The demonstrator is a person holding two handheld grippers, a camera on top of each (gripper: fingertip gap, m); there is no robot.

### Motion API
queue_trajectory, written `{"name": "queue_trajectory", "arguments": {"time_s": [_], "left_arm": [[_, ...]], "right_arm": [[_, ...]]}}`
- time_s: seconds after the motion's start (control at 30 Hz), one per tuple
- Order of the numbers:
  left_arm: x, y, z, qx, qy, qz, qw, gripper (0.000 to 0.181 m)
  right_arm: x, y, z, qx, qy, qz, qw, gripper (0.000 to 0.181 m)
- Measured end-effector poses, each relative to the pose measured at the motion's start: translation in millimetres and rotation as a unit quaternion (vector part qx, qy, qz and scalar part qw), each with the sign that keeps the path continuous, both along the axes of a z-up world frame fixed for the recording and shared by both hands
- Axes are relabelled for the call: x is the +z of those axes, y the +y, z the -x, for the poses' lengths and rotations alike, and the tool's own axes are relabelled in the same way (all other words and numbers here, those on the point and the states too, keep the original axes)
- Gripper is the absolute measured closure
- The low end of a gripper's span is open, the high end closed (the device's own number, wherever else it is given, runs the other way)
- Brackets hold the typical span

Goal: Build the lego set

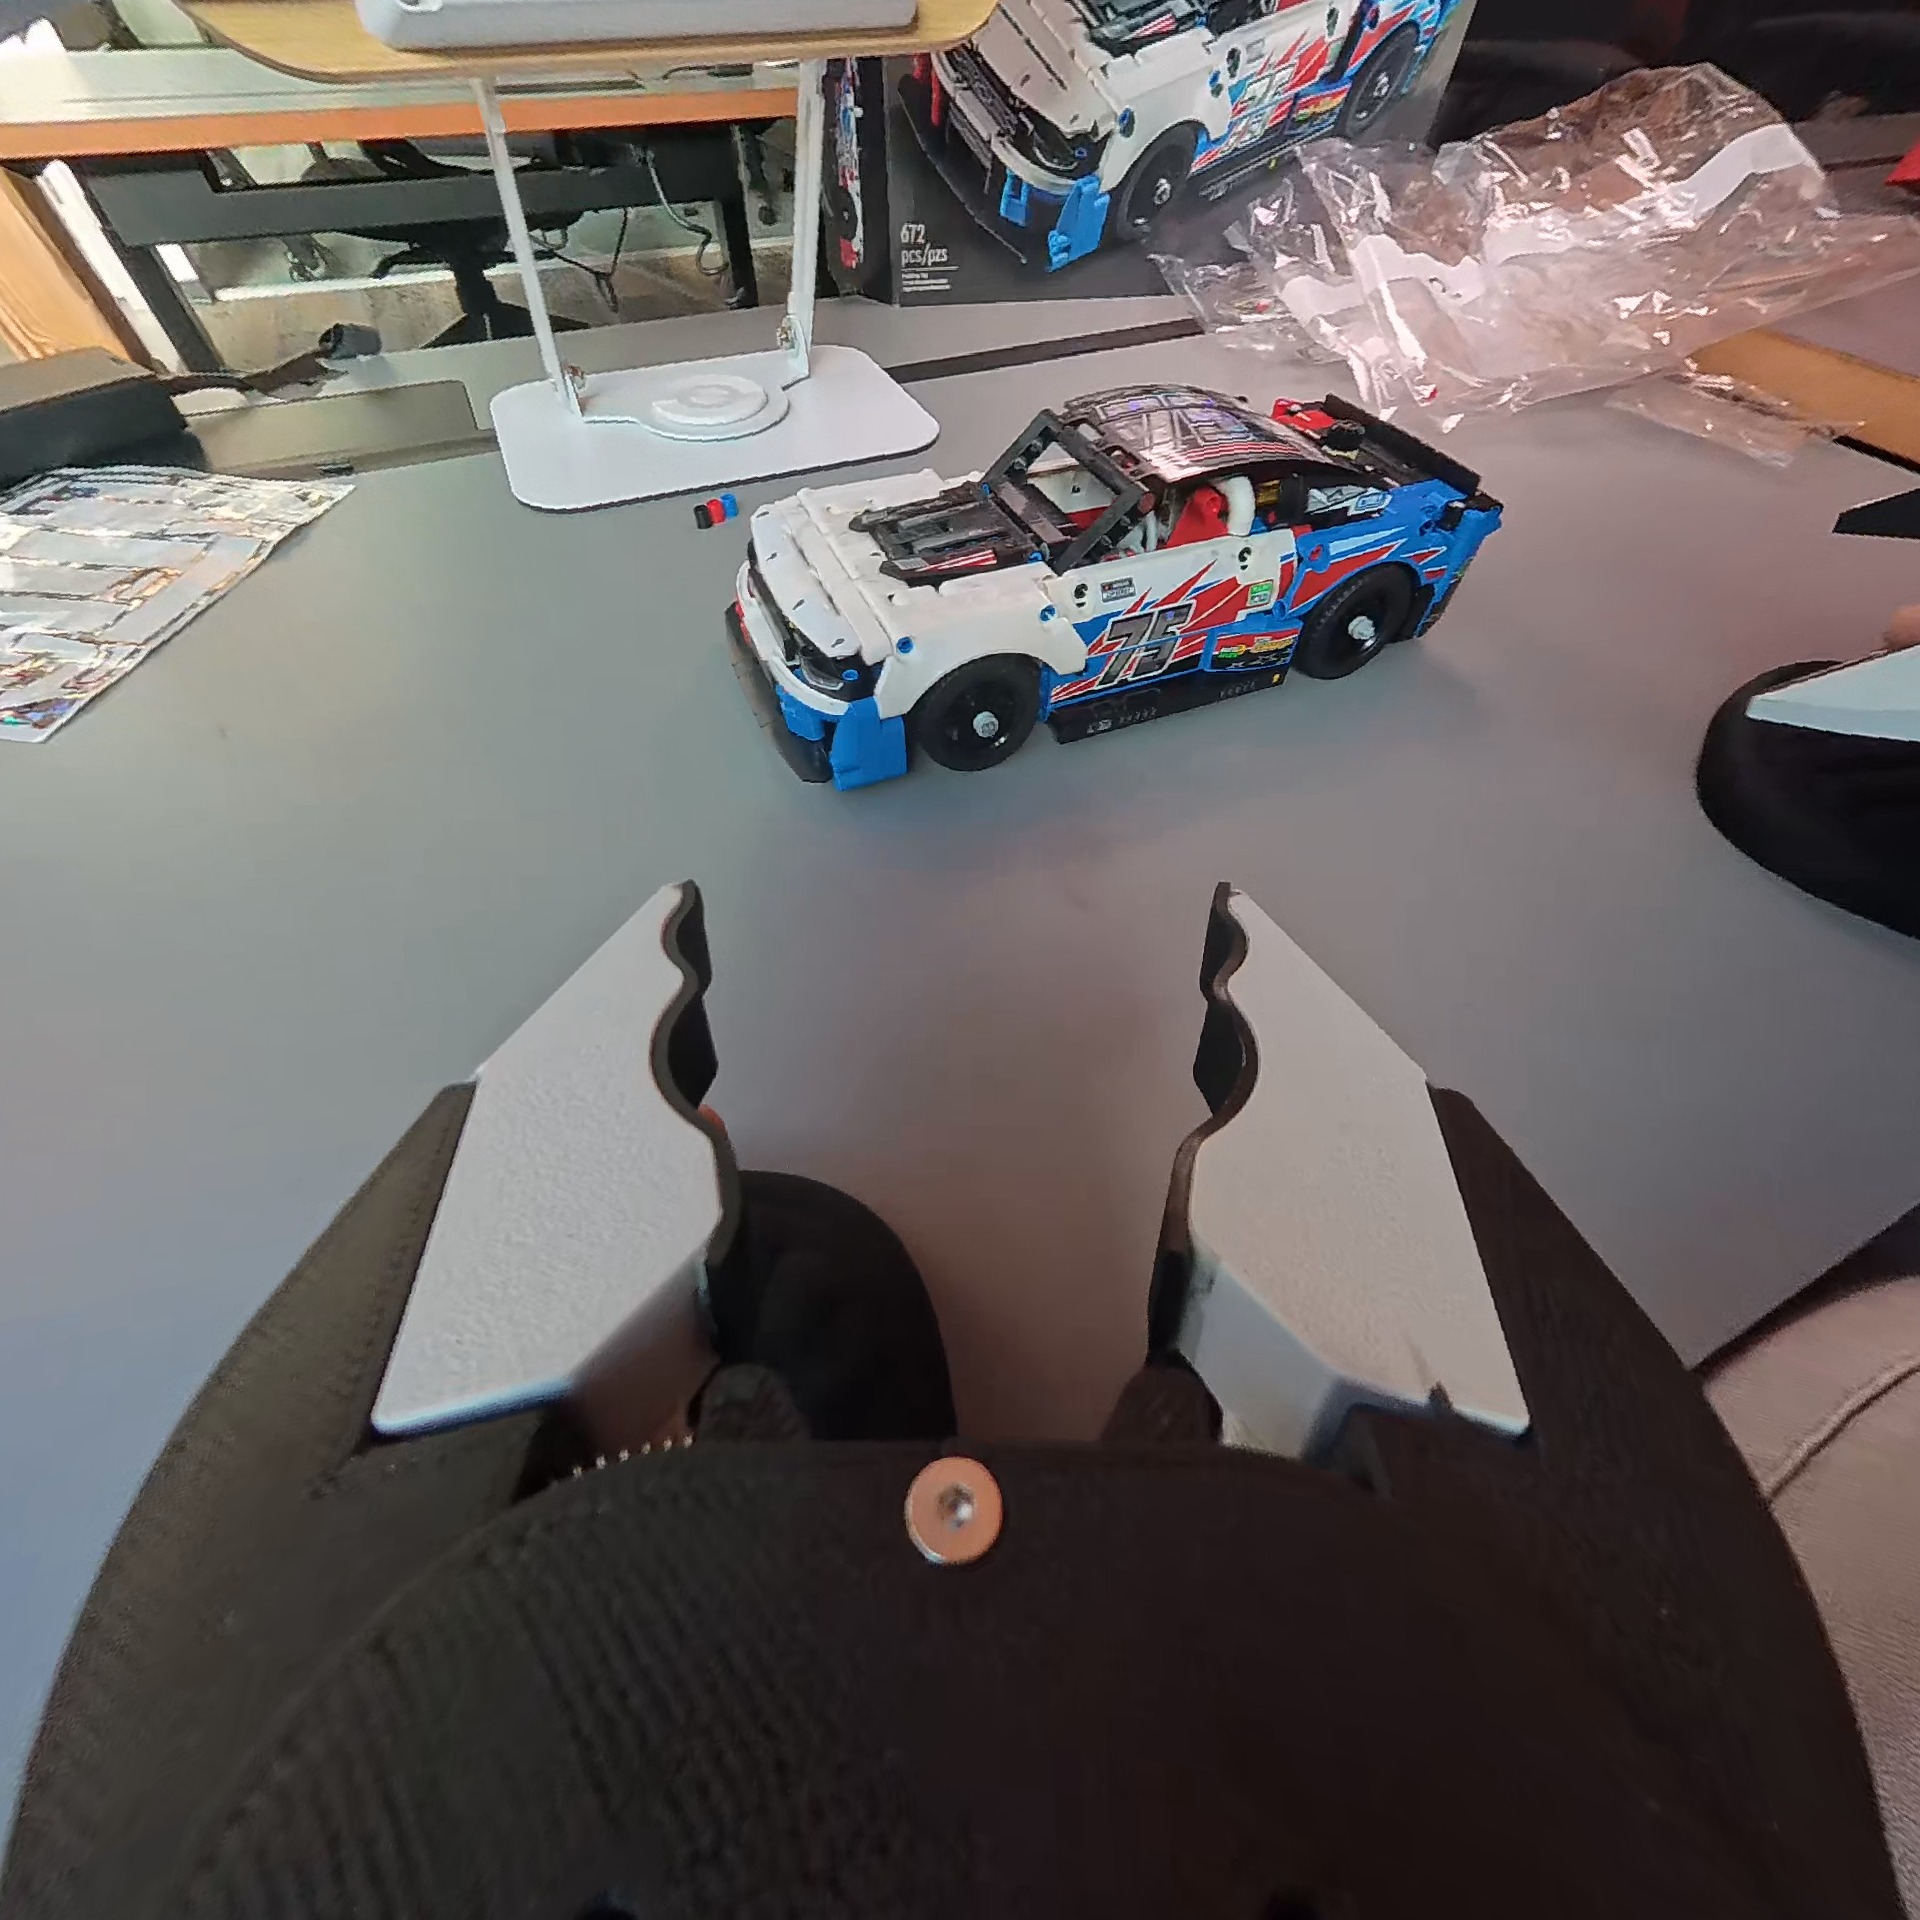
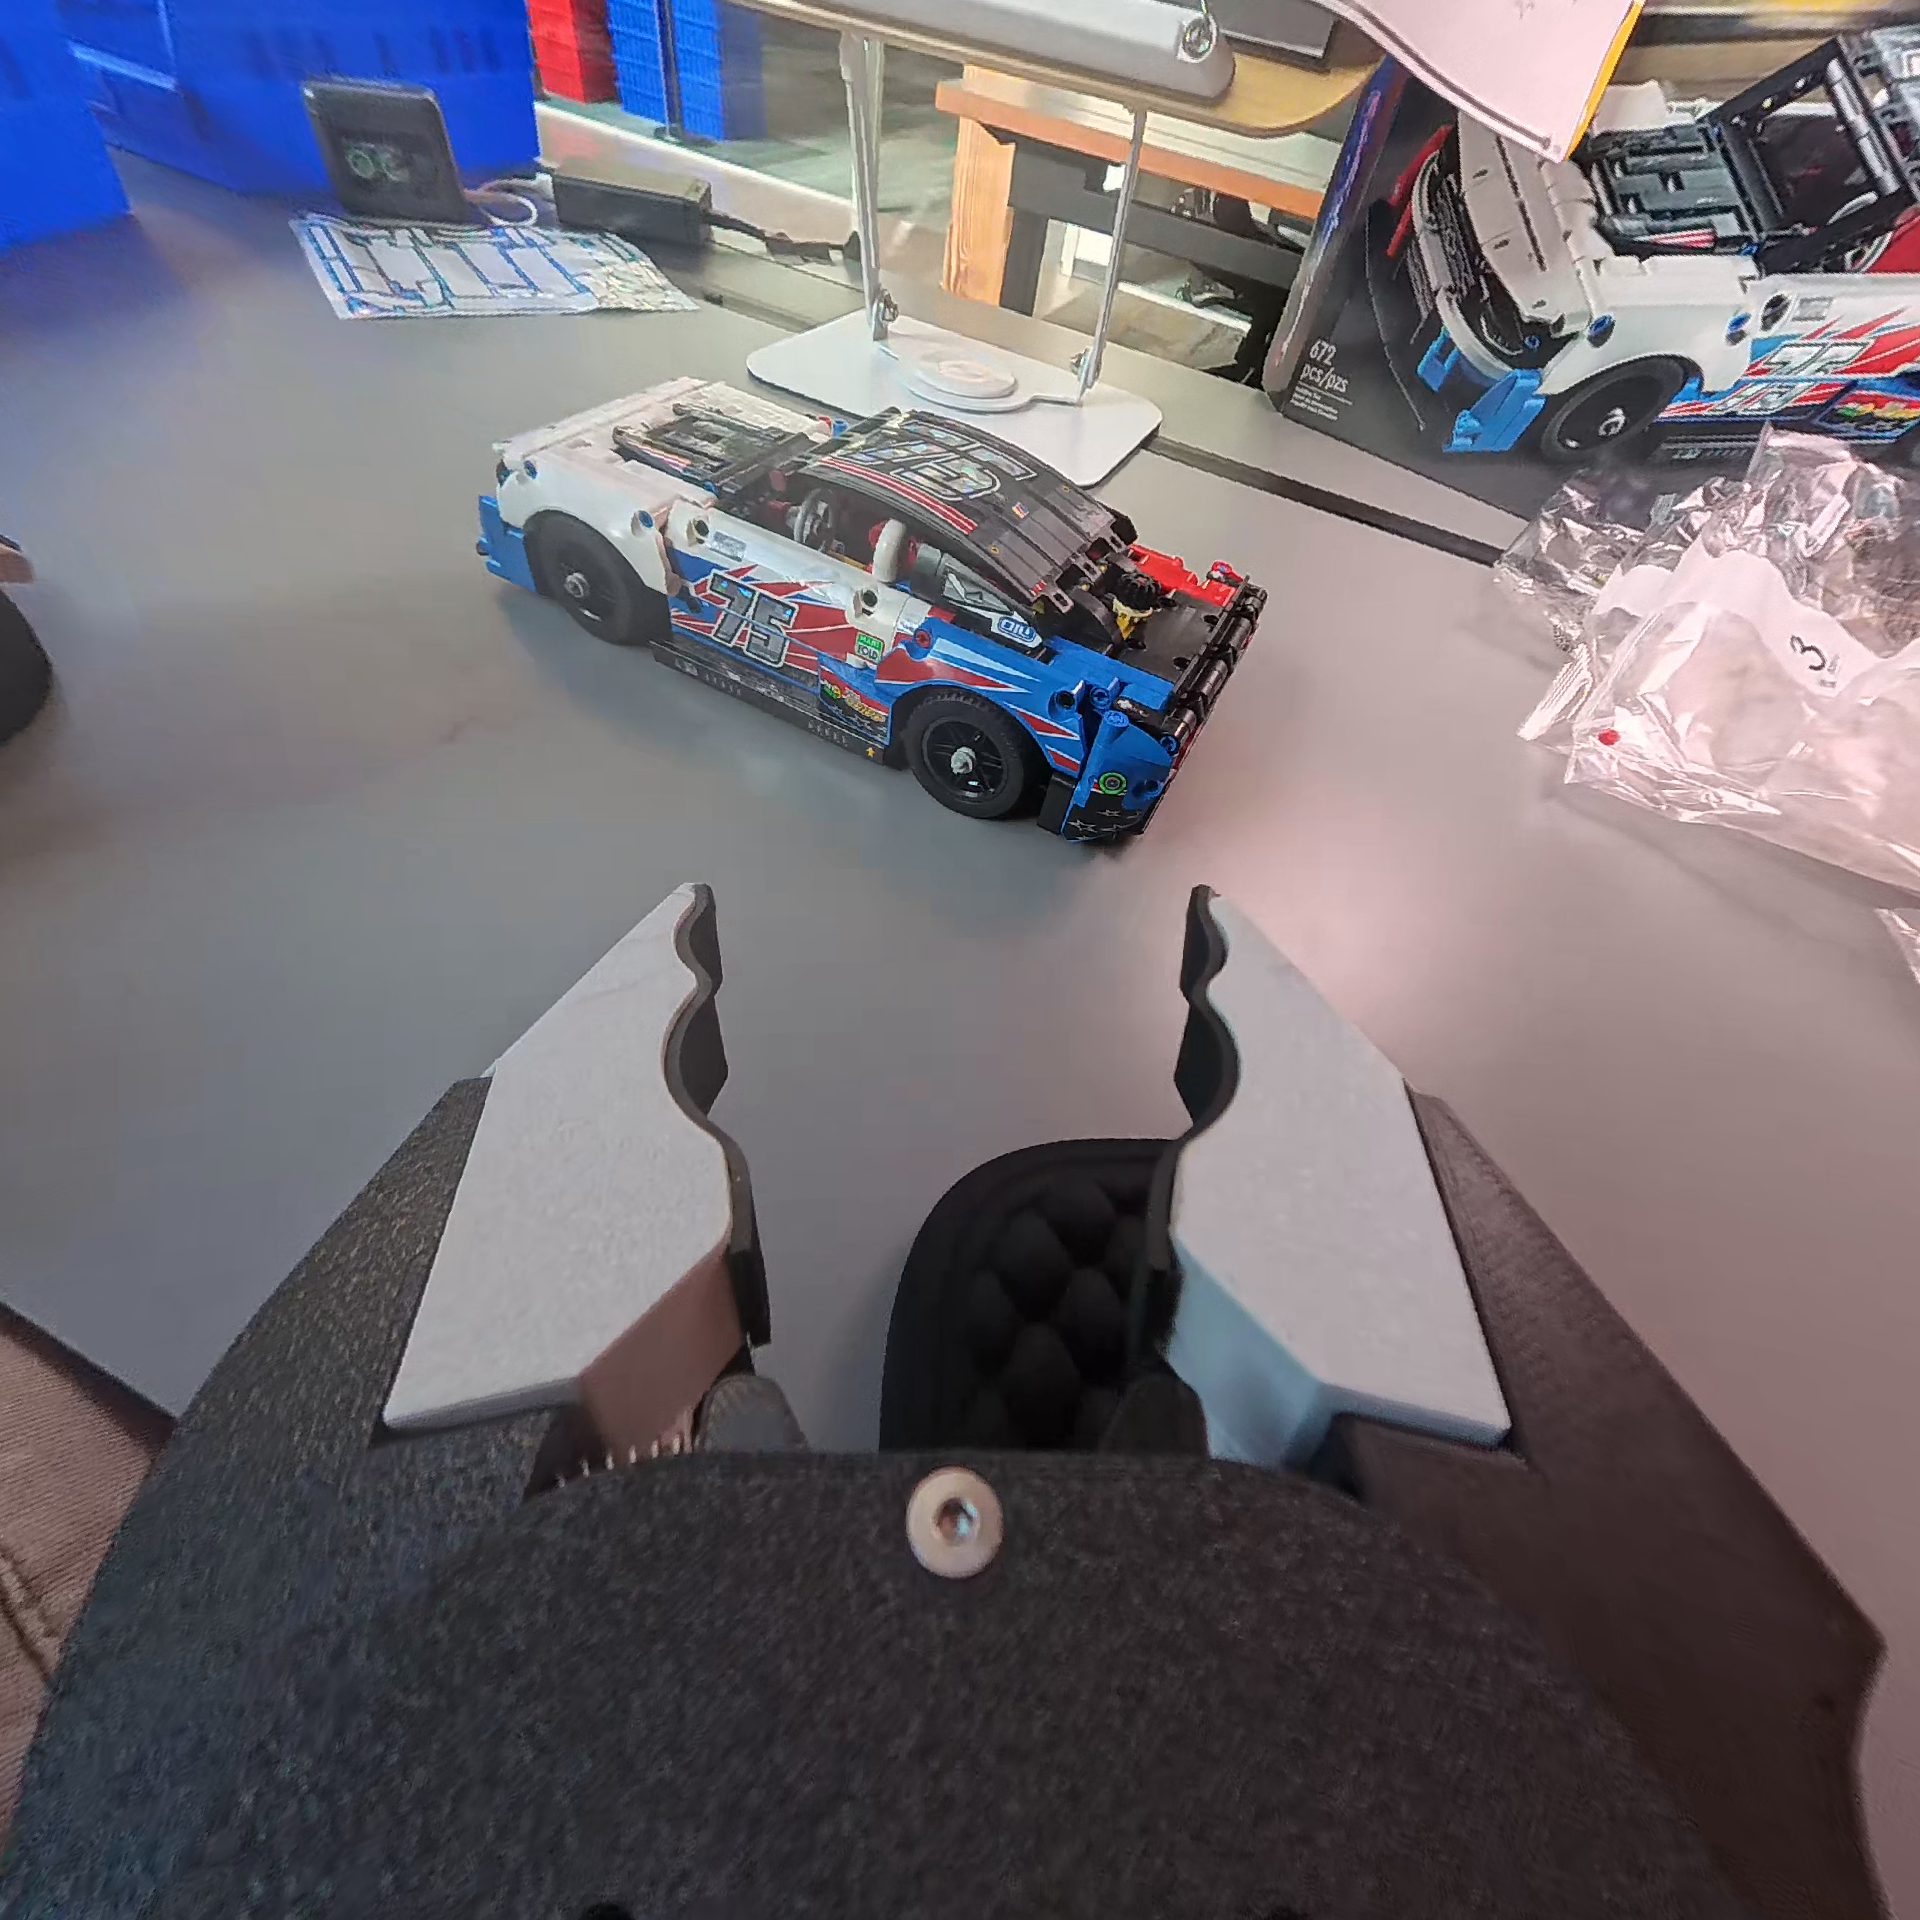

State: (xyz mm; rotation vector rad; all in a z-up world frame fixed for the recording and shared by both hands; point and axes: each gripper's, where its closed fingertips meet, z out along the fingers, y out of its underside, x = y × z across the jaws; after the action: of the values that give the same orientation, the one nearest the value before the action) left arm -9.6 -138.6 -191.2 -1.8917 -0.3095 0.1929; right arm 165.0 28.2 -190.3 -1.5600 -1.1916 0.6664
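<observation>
A white, blue and red lego race car (image 1: 1112, 592) stands on its wheels on the grey table (image 1: 416, 883), nose to the left. It also shows in the right wrist view (image 2: 862, 613), rear end nearest. My left gripper (image 1: 956, 904) is open and empty, hovering short of the car. My right gripper (image 2: 951, 904) is open and empty, also short of the car. A few small black, red and blue pieces (image 1: 715, 511) lie by the car's nose. The other gripper shows at the right edge of the left wrist view (image 1: 1829, 769).
A white stand base (image 1: 717, 426) sits behind the car. The set's box (image 1: 1143, 145) stands at the back. Clear plastic bags (image 1: 1538, 249) lie at the right, also in the right wrist view (image 2: 1745, 675). A sticker sheet (image 1: 135, 582) lies at the left.
</observation>
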Motion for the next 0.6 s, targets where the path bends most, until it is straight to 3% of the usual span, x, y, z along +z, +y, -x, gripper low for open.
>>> {"name": "queue_trajectory", "arguments": {"time_s": [0.13, 0.6], "left_arm": [[4.2, 6.7, -18.6, -0.027, -0.020, -0.014, 0.999, 0.086], [0.4, 11.2, -15.5, -0.018, -0.031, -0.022, 0.999, 0.088]], "right_arm": [[-3.2, -10.5, -1.1, 0.015, -0.023, -0.013, 1.000, 0.094], [-8.1, -3.5, -2.6, 0.003, -0.008, 0.023, 1.000, 0.096]]}}
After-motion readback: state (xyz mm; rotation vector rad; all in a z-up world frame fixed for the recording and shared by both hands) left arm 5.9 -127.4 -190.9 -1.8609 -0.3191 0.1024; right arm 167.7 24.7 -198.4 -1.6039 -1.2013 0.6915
